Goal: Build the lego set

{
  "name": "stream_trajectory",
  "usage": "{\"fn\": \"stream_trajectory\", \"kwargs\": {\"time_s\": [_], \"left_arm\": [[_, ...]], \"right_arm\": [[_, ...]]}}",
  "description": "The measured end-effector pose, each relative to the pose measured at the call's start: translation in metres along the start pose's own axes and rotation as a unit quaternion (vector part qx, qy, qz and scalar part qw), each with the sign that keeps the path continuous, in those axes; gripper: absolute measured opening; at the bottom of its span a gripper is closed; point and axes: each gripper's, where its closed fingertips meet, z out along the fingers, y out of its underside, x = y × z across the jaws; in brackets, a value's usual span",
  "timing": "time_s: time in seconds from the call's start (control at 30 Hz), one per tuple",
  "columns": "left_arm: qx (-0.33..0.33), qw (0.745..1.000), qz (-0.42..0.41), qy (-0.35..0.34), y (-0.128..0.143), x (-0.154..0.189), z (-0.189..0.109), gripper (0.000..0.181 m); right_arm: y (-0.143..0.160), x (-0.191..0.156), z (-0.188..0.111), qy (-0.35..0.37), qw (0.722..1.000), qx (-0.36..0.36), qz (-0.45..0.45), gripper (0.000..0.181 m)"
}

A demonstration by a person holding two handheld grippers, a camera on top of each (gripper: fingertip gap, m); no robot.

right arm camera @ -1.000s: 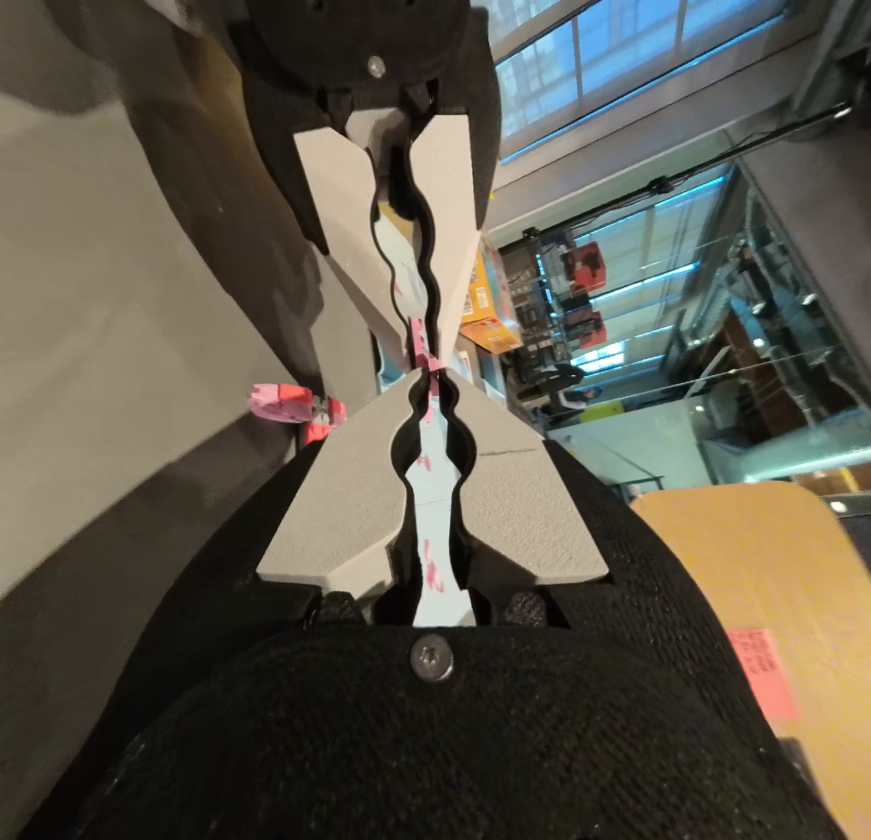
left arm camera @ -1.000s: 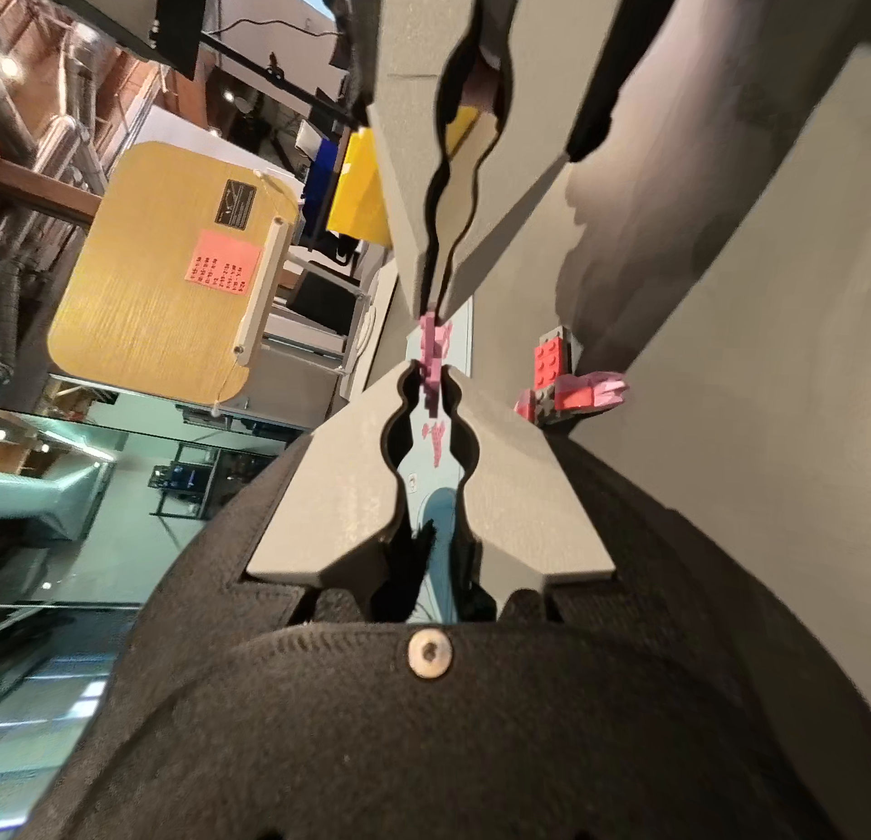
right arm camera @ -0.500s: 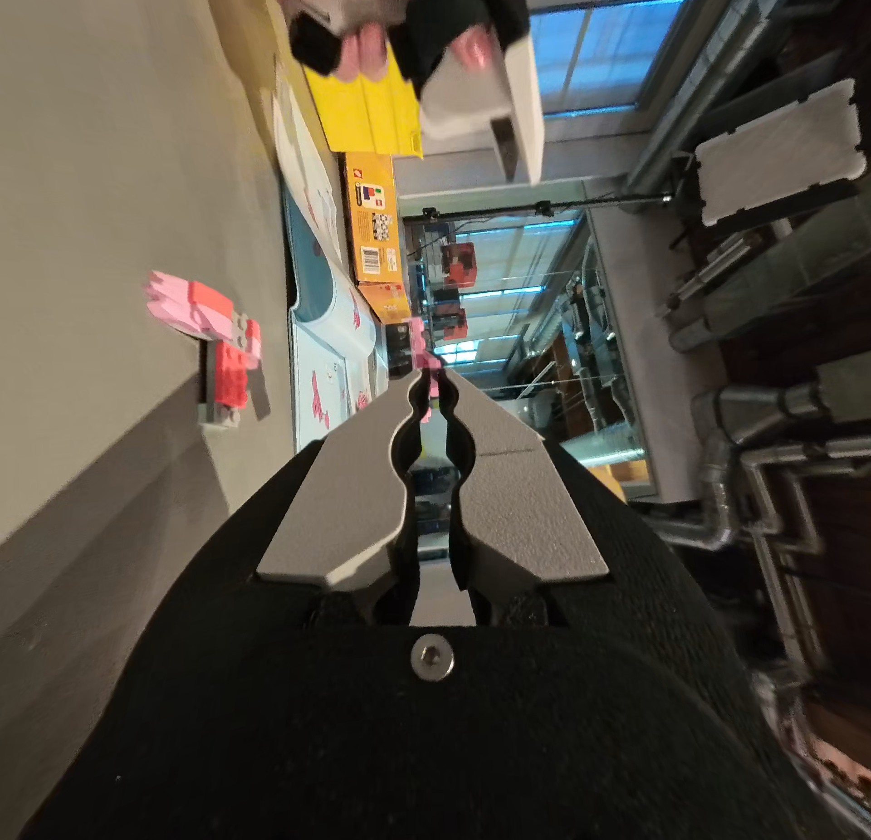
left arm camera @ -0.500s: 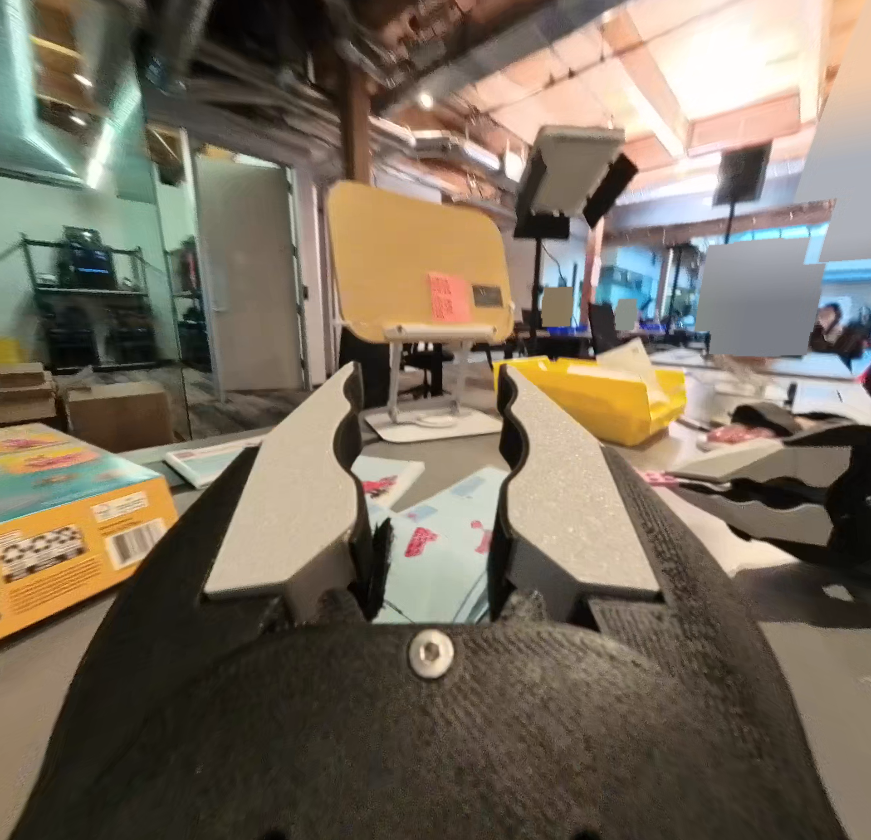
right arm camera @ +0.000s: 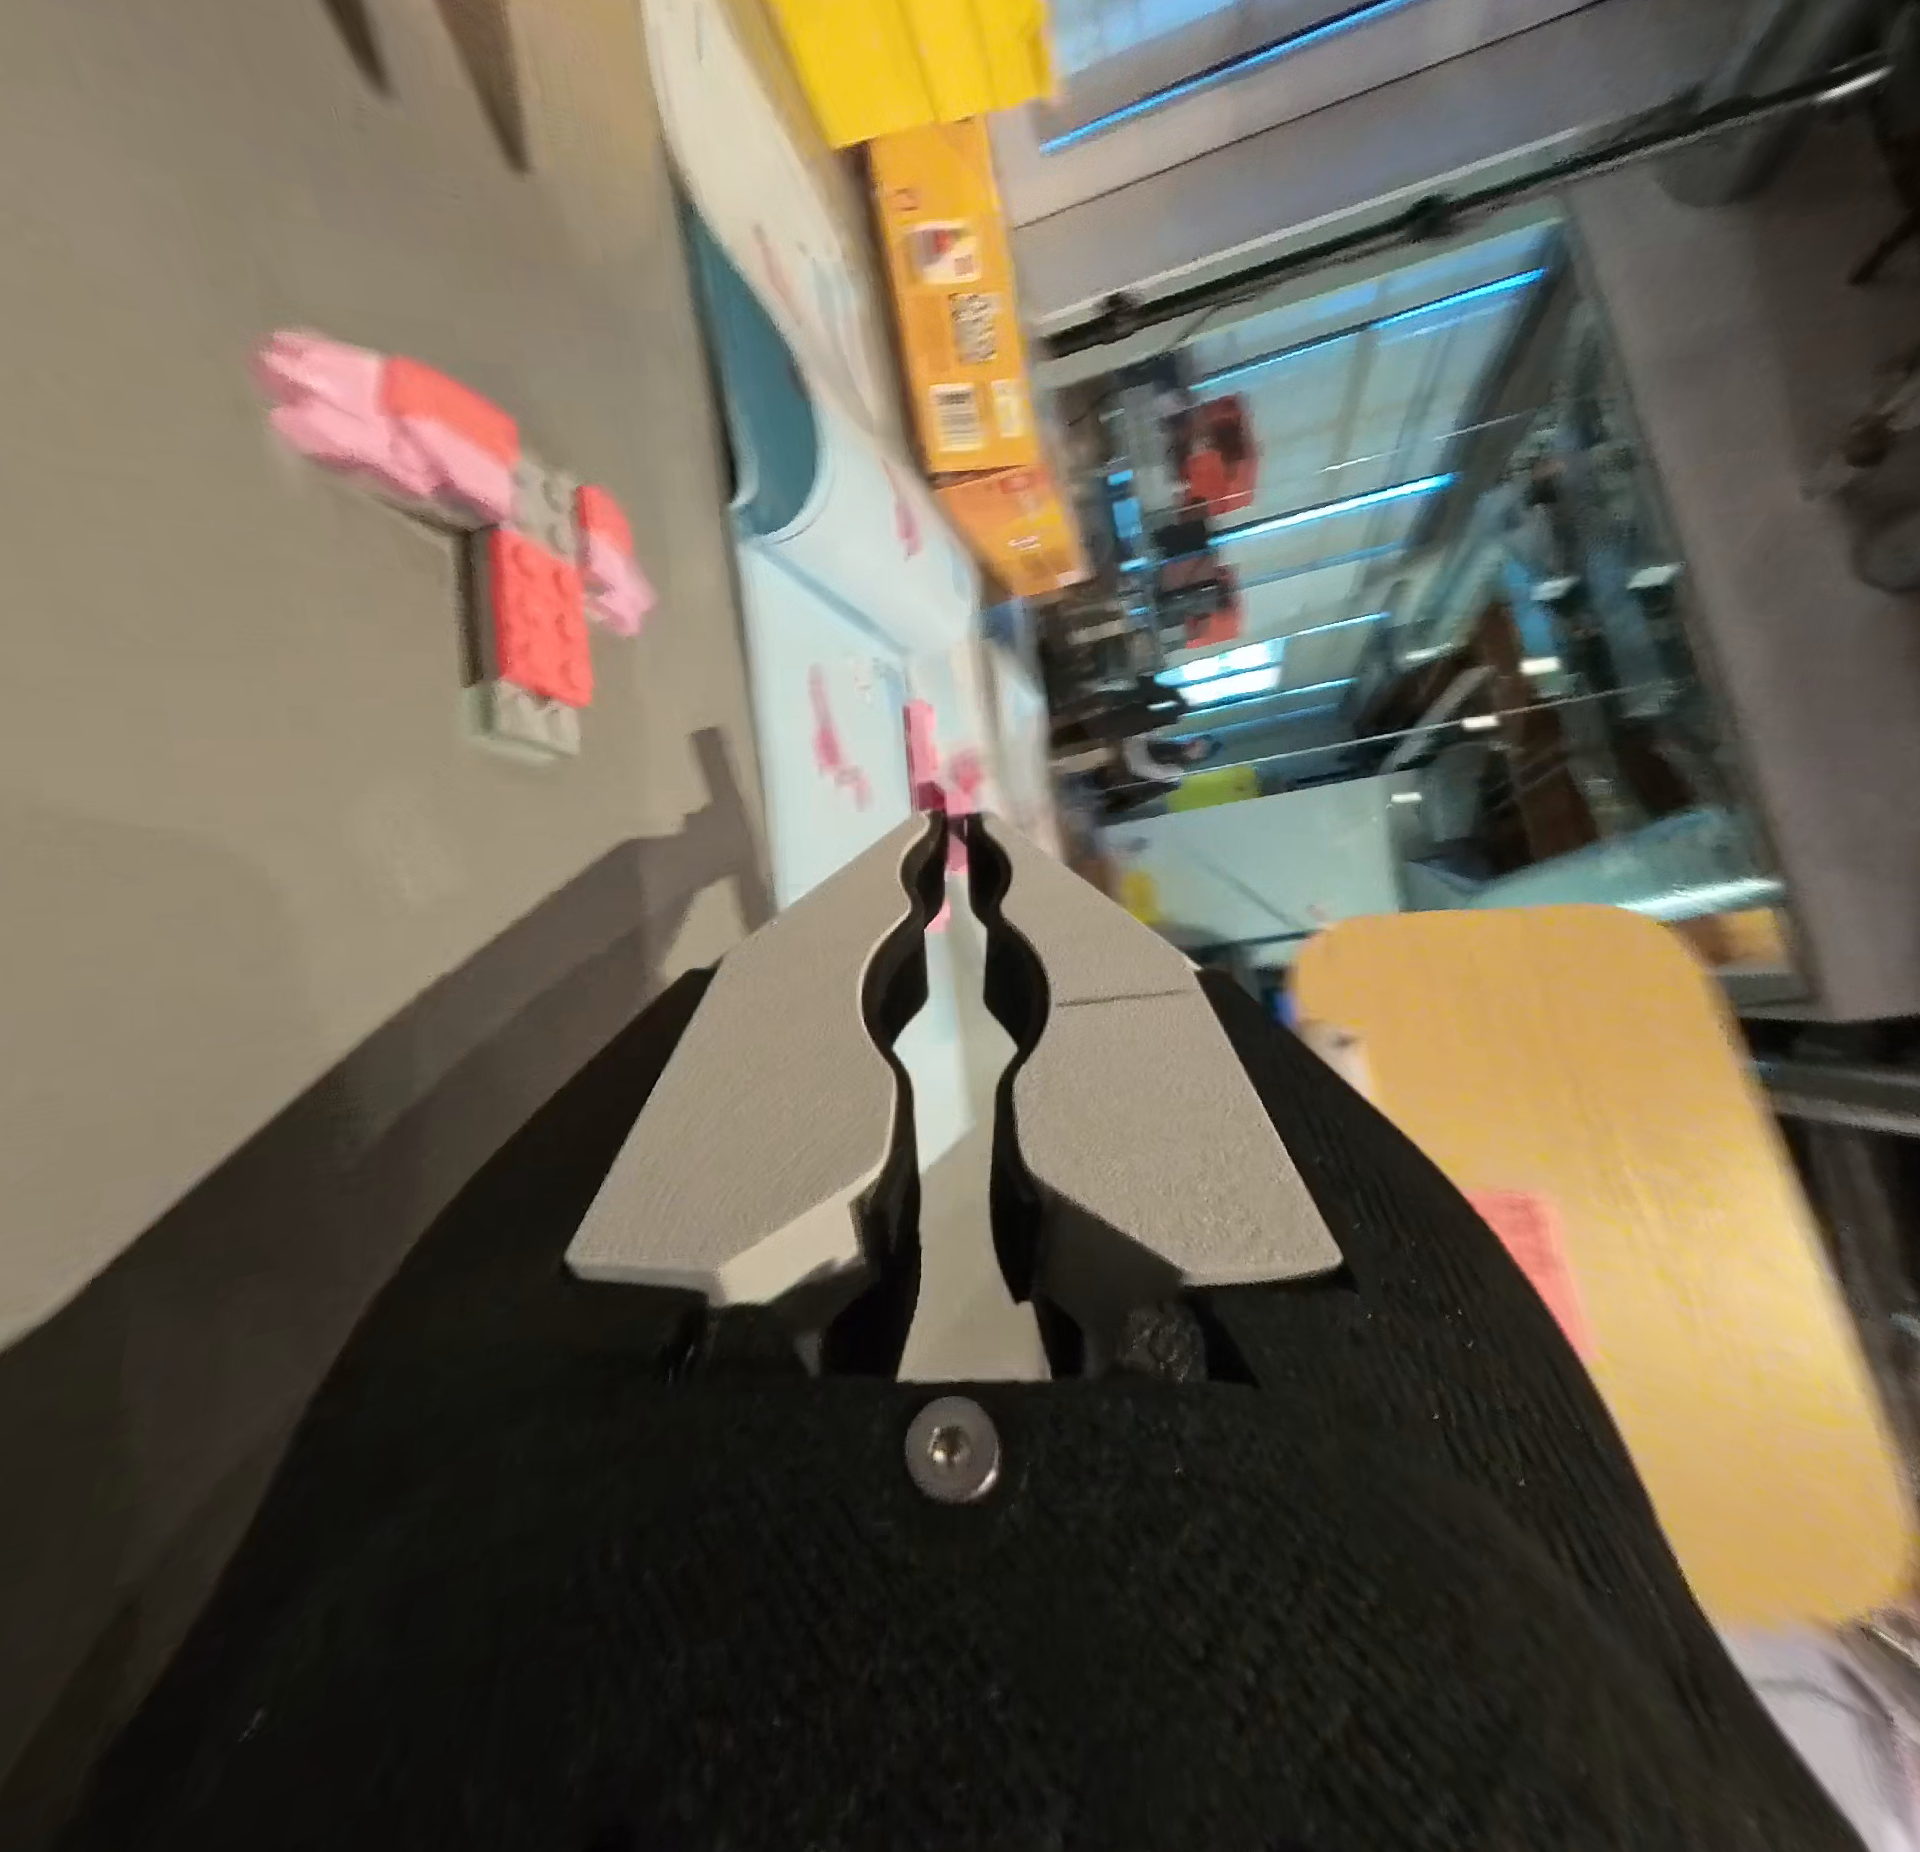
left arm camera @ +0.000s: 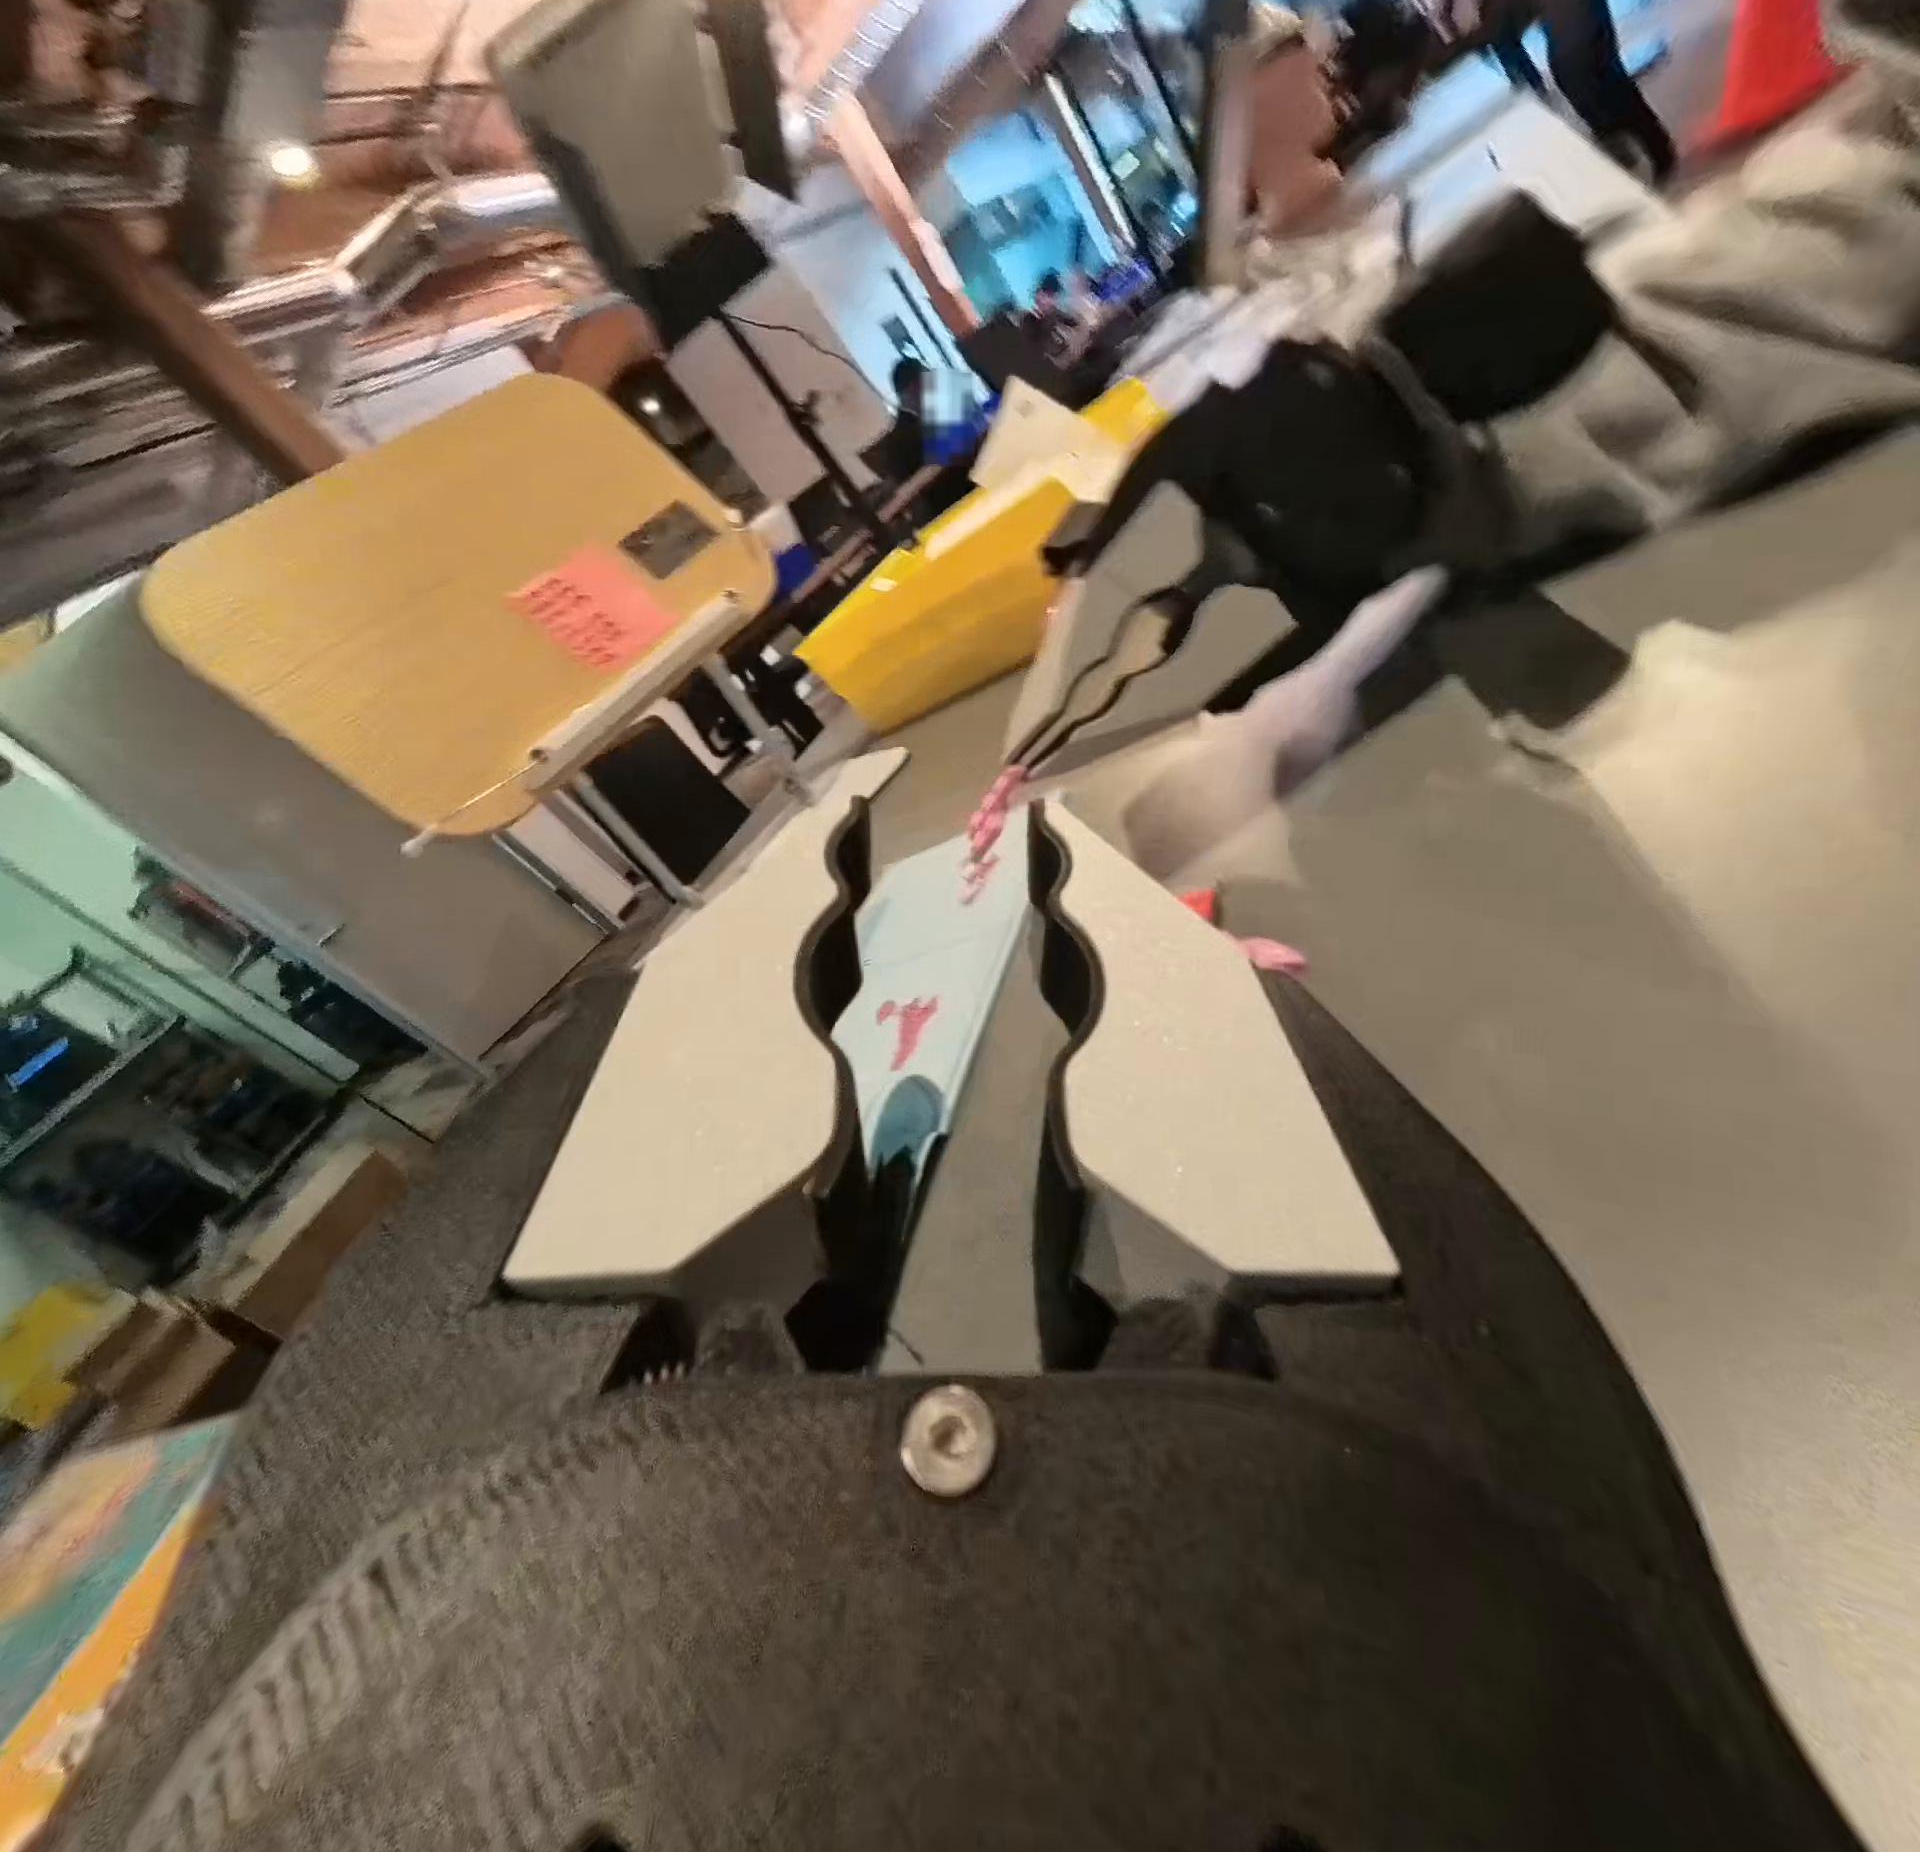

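1. My right gripper (right arm camera: 954,826) is clenched on a small pink piece (right arm camera: 940,763) at its tips; my left gripper (left arm camera: 945,826) stands released, holding nothing.
2. The pink-and-red assembly (right arm camera: 488,514) lies on the grey table (right arm camera: 260,763), beside the instruction sheet (right arm camera: 831,597).
3. Step, I judge: adding this piece. Next calls for stud alignment and bracing.

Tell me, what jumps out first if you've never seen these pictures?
The pink and red brick model lying on the grey table stands out most. Next is the small pink piece pinched at the tip of the right gripper. The left gripper is open and empty.
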Motion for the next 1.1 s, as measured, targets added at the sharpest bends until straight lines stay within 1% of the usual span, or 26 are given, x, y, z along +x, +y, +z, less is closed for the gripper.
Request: {"fn": "stream_trajectory", "kwargs": {"time_s": [0.07,0.1,0.17,0.27,0.37,0.43,0.53,0.6,0.67,0.7,0.73,0.77,0.8,0.83,0.87,0.93,0.97,1.0,1.03,1.07,1.1], "left_arm": [[-0.013,0.998,0.048,0.027,0.001,0.019,0.004,0.027],[-0.016,0.997,0.065,0.034,0.002,0.025,0.005,0.026],[-0.017,0.996,0.081,0.044,0.000,0.032,0.006,0.025],[-0.015,0.996,0.077,0.050,-0.001,0.035,0.006,0.024],[-0.021,0.996,0.071,0.051,0.003,0.034,0.007,0.024],[-0.024,0.996,0.067,0.052,0.004,0.034,0.007,0.024],[-0.032,0.996,0.049,0.061,0.007,0.035,0.008,0.025],[-0.037,0.996,0.037,0.066,0.010,0.035,0.009,0.025],[-0.042,0.997,0.031,0.064,0.013,0.034,0.010,0.026],[-0.042,0.997,0.029,0.063,0.013,0.033,0.010,0.026],[-0.043,0.997,0.026,0.060,0.014,0.031,0.010,0.026],[-0.042,0.997,0.023,0.057,0.014,0.030,0.010,0.026],[-0.041,0.997,0.019,0.056,0.013,0.028,0.010,0.026],[-0.040,0.998,0.013,0.054,0.013,0.027,0.010,0.027],[-0.037,0.998,0.002,0.050,0.012,0.025,0.011,0.028],[-0.023,0.999,-0.025,0.036,0.005,0.018,0.013,0.029],[-0.016,0.999,-0.039,0.029,0.000,0.015,0.013,0.030],[-0.008,0.998,-0.050,0.022,-0.004,0.011,0.012,0.031],[-0.001,0.998,-0.055,0.013,-0.009,0.008,0.009,0.031],[0.006,0.998,-0.055,0.000,-0.014,0.002,0.006,0.031],[0.016,0.998,-0.049,-0.022,-0.022,-0.006,0.000,0.031]], "right_arm": [[0.019,-0.024,-0.003,-0.096,0.993,-0.047,0.041,0.002],[0.028,-0.030,-0.007,-0.121,0.989,-0.066,0.054,0.002],[0.035,-0.028,-0.016,-0.119,0.989,-0.078,0.036,0.002],[0.043,-0.026,-0.026,-0.120,0.987,-0.106,0.022,0.001],[0.048,-0.040,-0.032,-0.153,0.979,-0.138,0.002,0.002],[0.053,-0.050,-0.034,-0.171,0.972,-0.164,0.004,0.004],[0.053,-0.050,-0.036,-0.166,0.971,-0.172,0.025,0.004],[0.051,-0.046,-0.039,-0.160,0.970,-0.168,0.067,0.015],[0.047,-0.040,-0.043,-0.156,0.966,-0.150,0.140,0.035],[0.046,-0.037,-0.046,-0.157,0.959,-0.136,0.195,0.047],[0.046,-0.034,-0.049,-0.159,0.945,-0.121,0.260,0.059],[0.048,-0.030,-0.052,-0.157,0.927,-0.107,0.325,0.065],[0.052,-0.022,-0.055,-0.143,0.912,-0.091,0.375,0.072],[0.056,-0.007,-0.058,-0.111,0.903,-0.069,0.409,0.074],[0.062,0.013,-0.062,-0.058,0.900,-0.044,0.430,0.071],[0.073,0.058,-0.076,0.075,0.891,0.005,0.449,0.055],[0.081,0.075,-0.085,0.138,0.881,0.019,0.452,0.042],[0.090,0.085,-0.092,0.184,0.871,0.019,0.455,0.032],[0.099,0.086,-0.095,0.204,0.866,0.004,0.457,0.029],[0.108,0.085,-0.097,0.214,0.866,-0.022,0.452,0.027],[0.114,0.085,-0.099,0.227,0.868,-0.045,0.439,0.020]]}}
